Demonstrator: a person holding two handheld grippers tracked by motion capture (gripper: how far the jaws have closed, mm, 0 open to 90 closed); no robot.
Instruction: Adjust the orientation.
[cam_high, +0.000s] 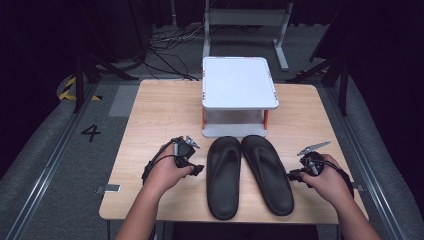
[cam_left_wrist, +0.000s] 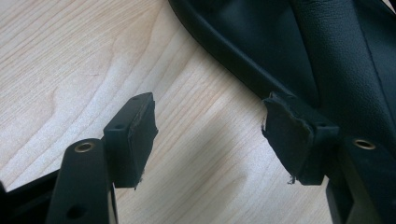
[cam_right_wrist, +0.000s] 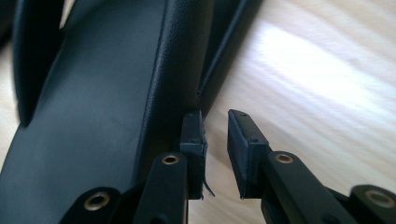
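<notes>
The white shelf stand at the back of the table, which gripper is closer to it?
Left. The left gripper sits nearer the white shelf stand, beside the black flip-flops; the right gripper is slightly farther.

We see two black slippers — the left slipper (cam_high: 223, 177) and the right slipper (cam_high: 267, 173) — both plain matte, finely grained up close. The table (cam_high: 150, 125) is pale wood with a wavy grain. The small stand (cam_high: 239, 82) is white-topped with orange-red legs. Both the left gripper (cam_high: 197, 169) and the right gripper (cam_high: 293, 174) are black — brass-coloured rivets on the jaws.
</notes>
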